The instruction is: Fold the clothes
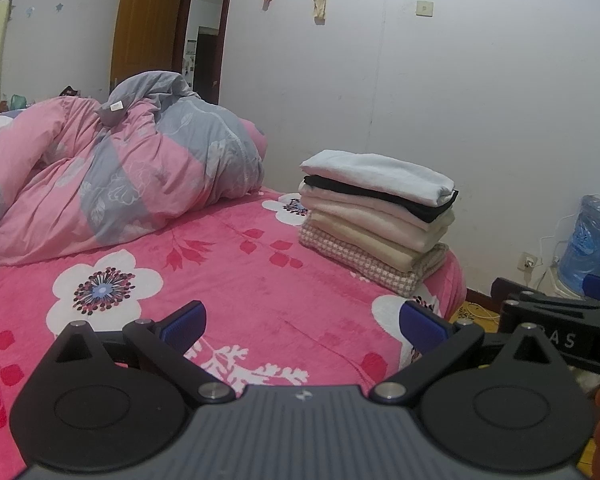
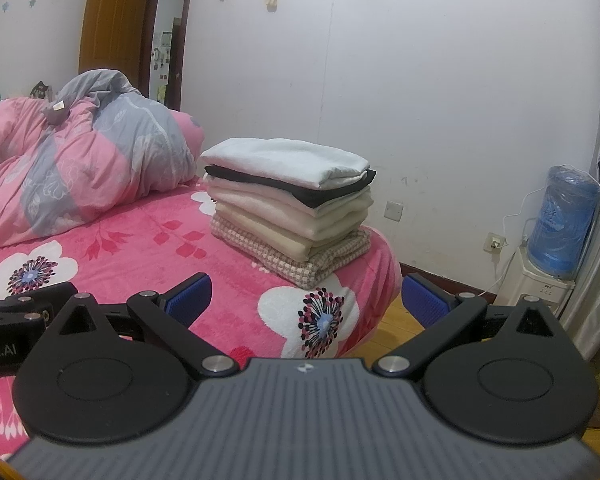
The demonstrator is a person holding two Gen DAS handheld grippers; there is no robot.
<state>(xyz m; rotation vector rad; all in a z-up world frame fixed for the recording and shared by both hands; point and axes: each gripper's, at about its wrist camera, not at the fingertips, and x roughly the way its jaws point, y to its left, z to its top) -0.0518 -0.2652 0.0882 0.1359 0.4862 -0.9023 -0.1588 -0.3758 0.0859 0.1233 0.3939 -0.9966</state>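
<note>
Left tongs (image 1: 302, 326) spread wide, nothing between the blue pads, hovering over the pink bedspread (image 1: 228, 264). Right tongs (image 2: 306, 300) just as wide, empty too, at the bed's corner. The folded stack (image 1: 376, 216) sits ahead by the wall, white piece on top, quilt (image 1: 112, 176) heaped to its left.

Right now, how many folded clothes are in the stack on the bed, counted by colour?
White or pale blue top piece: 1
Black piece: 1
Cream or pale pink pieces: about 3, layers hard to separate
Pink checked bottom piece: 1
Total: about 6
</note>
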